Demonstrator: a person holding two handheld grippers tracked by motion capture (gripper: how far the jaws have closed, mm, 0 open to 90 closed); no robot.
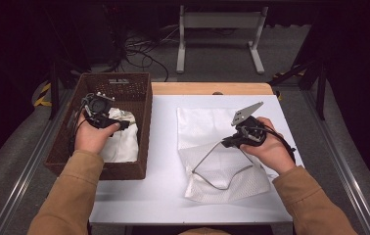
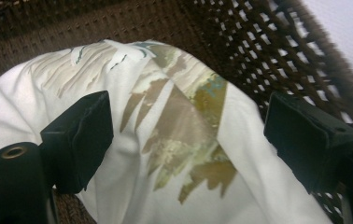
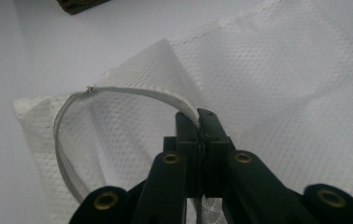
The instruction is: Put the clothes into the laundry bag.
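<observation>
Holding the mesh laundry bag [image 1: 227, 171] open on the white table [image 1: 163, 147], I have my right gripper [image 3: 198, 122] clamped tight on its grey zipper edge [image 3: 132, 91], while my left gripper [image 2: 186, 135], jaws spread wide, hangs over the white printed garment [image 2: 184, 140] lying in the brown wicker basket [image 1: 139, 93] at the table's left. The step, as I judge it, is picking up the garment: next I must lower, pinch a fold and carry it right. The bag's long axis runs away from me, its mouth gaping left toward the basket.
</observation>
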